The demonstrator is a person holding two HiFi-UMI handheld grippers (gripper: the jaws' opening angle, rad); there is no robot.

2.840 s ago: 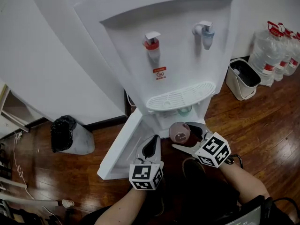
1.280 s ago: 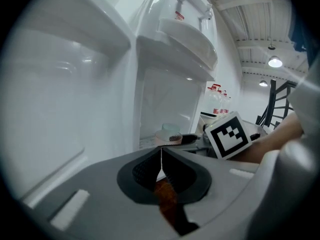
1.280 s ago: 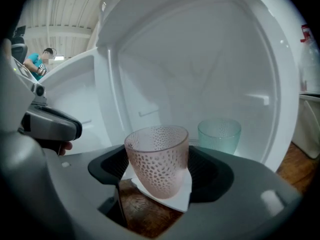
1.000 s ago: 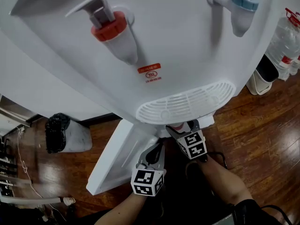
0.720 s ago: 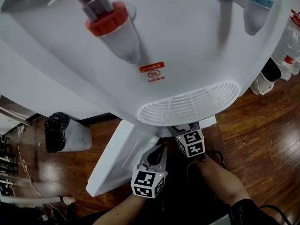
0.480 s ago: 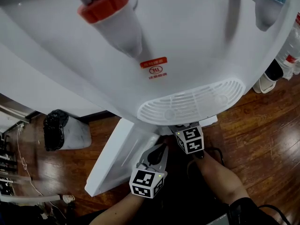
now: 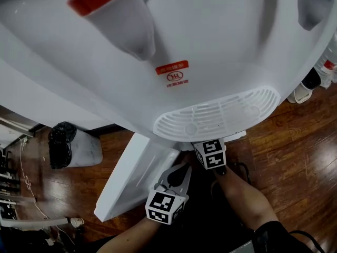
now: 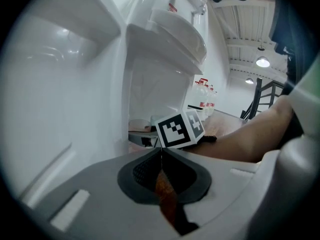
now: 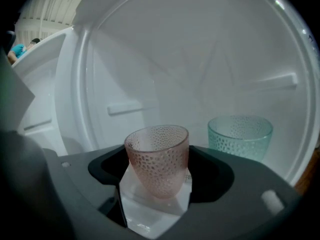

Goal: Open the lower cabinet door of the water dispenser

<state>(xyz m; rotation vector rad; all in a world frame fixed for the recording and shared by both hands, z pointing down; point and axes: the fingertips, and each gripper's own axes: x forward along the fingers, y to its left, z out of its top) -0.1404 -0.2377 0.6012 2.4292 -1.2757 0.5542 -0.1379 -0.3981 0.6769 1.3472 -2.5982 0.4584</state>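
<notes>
Already the lower cabinet door (image 7: 131,178) stands swung out at 8 o'clock. Left tongs (image 8: 161,154) are pressed together, empty. Right tongs (image 9: 159,181) pinch a pink cup (image 9: 157,156) inside the cabinet; best set it down level, clear of the teal cup (image 9: 240,134) at 2 o'clock.

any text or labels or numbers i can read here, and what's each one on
No text here can be quoted.
Red label on the dispenser front: white print, too small to read.
Round mark just under it: red logo with tiny print, blurred.
Bottle label at the right edge: red, too small to read.
Marker cubes: black-and-white square patterns only, no words.
</notes>
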